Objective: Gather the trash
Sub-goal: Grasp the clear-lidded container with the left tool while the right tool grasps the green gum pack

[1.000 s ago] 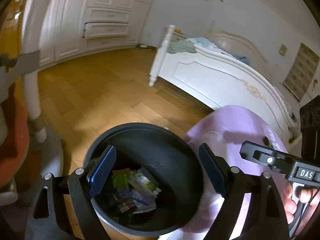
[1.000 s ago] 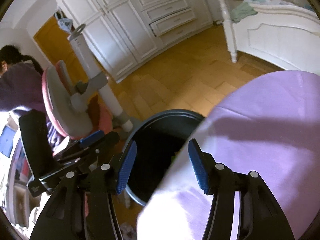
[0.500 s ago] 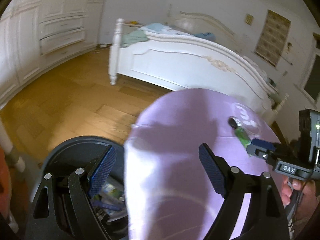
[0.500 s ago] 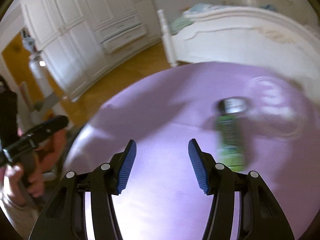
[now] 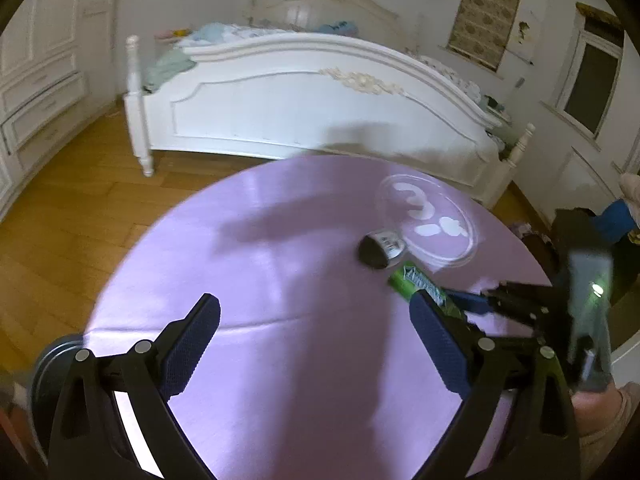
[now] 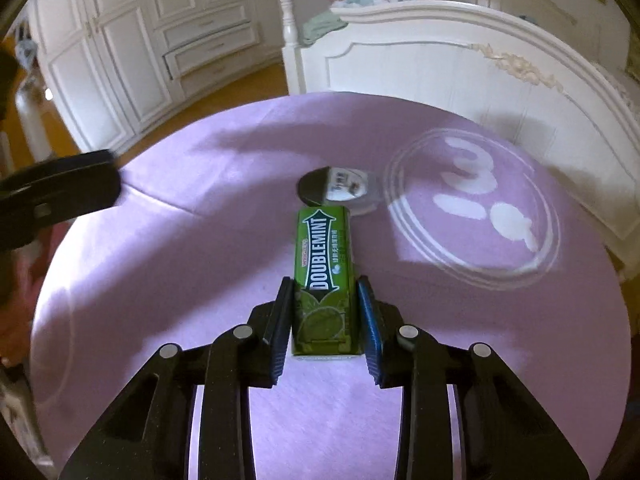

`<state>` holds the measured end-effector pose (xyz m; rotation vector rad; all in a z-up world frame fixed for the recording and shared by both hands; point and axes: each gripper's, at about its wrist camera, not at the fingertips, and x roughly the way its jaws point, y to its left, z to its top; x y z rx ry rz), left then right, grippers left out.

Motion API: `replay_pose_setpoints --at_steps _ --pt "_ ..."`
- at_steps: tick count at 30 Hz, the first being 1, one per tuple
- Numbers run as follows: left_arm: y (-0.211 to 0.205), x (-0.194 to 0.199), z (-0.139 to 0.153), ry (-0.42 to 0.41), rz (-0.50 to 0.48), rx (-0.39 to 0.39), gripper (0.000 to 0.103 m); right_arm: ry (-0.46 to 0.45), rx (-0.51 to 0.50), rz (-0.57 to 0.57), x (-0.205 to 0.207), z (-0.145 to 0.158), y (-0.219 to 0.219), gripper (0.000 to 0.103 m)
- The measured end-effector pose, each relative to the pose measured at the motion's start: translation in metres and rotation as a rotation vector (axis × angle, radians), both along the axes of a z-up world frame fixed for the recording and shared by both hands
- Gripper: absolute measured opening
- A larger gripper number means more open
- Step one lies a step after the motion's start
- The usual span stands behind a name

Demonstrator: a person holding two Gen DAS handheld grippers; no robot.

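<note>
- Right tongs (image 6: 325,320): straddling the near end of the Doublemint gum pack (image 6: 325,276), one pad on each long side; pads touching or very nearly touching the pack, so apparently clenching on it, though no lift off the bench visible.
- Gum pack: lying flat on the purple round bench (image 6: 160,264), near its middle; long axis running straight away from the right tongs, in line with the fingers; printed face up, arrowhead of the label pointing to the far end.
- Far end of the pack: just beside, perhaps touching, a small round black-and-white lidded tub (image 6: 336,190); contact not resolvable.
- Left tongs (image 5: 316,344): released, jaws wide apart, nothing between them, hovering over bare cloth.
- Same pack in the left view (image 5: 416,286): ahead and to the right of the left tongs, lying aslant to them, near end hidden behind the right finger; tub (image 5: 380,245) beyond it.
- Nearer arm: the right, already at the pack; the left well apart from it.
- Trash bin (image 5: 52,364): dark rim only, at the left lower edge of the left view, beside the bench.
- Judged step: grasp of the pack by its long sides, then a carry leftward to the bin.
- White bed (image 5: 304,108): behind the bench.
</note>
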<state>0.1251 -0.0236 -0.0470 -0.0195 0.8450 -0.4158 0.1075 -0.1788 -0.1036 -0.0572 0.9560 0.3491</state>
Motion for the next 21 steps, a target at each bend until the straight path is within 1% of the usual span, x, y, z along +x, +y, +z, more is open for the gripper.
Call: replay_pose_setpoints --at_steps 5,7,11,13,14,15,16,18,21 --pt "-0.041 0.021 -0.016 0.022 -0.056 0.025 0.095 0.003 0.011 -0.042 -0.017 0.002 -0.039 0.032" --pt "-0.054 0.025 -0.020 0.019 -0.074 0.037 0.095 0.003 0.012 -0.060 -0.023 0.005 -0.049 0.032" --pt "-0.078 0.037 -0.032 0.016 -0.108 0.093 0.094 0.011 0.049 -0.080 -0.037 0.007 -0.073 0.032" --pt "-0.088 0.042 -0.035 0.013 -0.116 0.117 0.088 0.019 0.071 -0.082 -0.038 0.008 -0.078 0.032" --pt "-0.092 0.045 -0.037 0.017 -0.120 0.131 0.079 0.020 0.076 -0.082 -0.040 0.009 -0.078 0.032" --pt "-0.097 0.049 -0.041 0.027 -0.111 0.168 0.068 0.021 0.082 -0.082 -0.043 0.009 -0.079 0.032" --pt "-0.101 0.051 -0.044 0.037 -0.100 0.189 0.062 0.022 0.088 -0.083 -0.044 0.010 -0.079 0.032" --pt "-0.102 0.052 -0.046 0.015 -0.077 0.213 0.050 0.023 0.097 -0.084 -0.044 0.010 -0.081 0.032" --pt "-0.104 0.050 -0.046 -0.001 -0.076 0.232 0.049 0.025 0.102 -0.084 -0.040 0.010 -0.080 0.032"
